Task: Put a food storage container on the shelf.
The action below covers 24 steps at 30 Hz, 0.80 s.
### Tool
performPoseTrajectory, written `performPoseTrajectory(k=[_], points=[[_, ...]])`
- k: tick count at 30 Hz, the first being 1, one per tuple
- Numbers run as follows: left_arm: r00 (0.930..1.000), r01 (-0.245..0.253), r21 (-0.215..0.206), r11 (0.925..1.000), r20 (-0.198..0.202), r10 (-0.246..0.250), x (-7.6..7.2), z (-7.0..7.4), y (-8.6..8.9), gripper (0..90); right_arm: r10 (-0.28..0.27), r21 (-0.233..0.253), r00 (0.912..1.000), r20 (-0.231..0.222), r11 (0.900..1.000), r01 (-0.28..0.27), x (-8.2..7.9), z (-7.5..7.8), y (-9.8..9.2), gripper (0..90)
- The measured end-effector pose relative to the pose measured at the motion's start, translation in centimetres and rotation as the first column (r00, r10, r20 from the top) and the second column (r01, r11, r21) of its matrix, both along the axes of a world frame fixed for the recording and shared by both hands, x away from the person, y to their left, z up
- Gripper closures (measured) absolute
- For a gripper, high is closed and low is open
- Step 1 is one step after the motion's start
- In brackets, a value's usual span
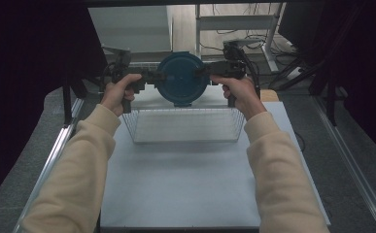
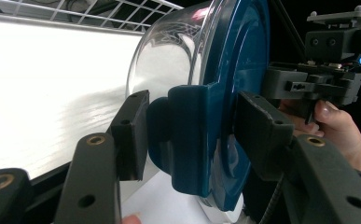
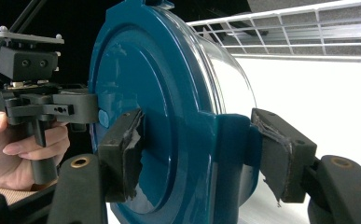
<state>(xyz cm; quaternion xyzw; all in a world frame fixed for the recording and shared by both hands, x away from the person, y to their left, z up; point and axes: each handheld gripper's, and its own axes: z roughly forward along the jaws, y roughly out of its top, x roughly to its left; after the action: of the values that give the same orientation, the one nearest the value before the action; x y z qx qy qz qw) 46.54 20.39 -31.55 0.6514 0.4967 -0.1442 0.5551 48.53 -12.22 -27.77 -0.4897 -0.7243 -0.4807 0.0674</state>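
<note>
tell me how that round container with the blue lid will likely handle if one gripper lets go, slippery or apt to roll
The container looks like rigid clear plastic under a hard blue lid, so it should stay stiff. Its glossy wall is probably slippery; the left gripper and right gripper each clamp a lid latch tab instead. Held on edge above the wire basket, its round shape would likely swing or roll if dropped.

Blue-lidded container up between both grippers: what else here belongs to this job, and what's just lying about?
In the job:
- blue-lidded clear container, held upright on its edge
- left gripper, clamped on a lid latch
- right gripper, clamped on the opposite latch
- white wire basket, directly below the container

Lying about:
- metal frame beyond the table
- floor cables
</note>
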Motion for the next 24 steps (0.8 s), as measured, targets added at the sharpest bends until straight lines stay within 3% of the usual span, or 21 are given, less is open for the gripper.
performPoseTrajectory(k=[4, 17, 24], points=[[0.9998, -0.008, 0.006, 0.9999, -0.018, 0.008, 0.5, -0.5, -0.1, 47.2, -0.009, 0.010, 0.9998, -0.020, 1.000, 0.009, 0.6, -0.8, -0.2, 36.6], [0.9937, -0.071, -0.045, 0.9965, -0.090, 0.067, 2.0, -1.4, -0.1, 47.1, -0.049, 0.064, 0.9967, -0.065, 0.997, 0.053, 2.2, -2.1, -0.4, 36.9], [0.9853, -0.105, -0.077, 0.9914, -0.143, 0.093, 2.9, -2.2, -0.1, 46.6, -0.074, 0.085, 0.9917, -0.106, 0.993, 0.083, 2.9, -2.6, -0.5, 36.9]])
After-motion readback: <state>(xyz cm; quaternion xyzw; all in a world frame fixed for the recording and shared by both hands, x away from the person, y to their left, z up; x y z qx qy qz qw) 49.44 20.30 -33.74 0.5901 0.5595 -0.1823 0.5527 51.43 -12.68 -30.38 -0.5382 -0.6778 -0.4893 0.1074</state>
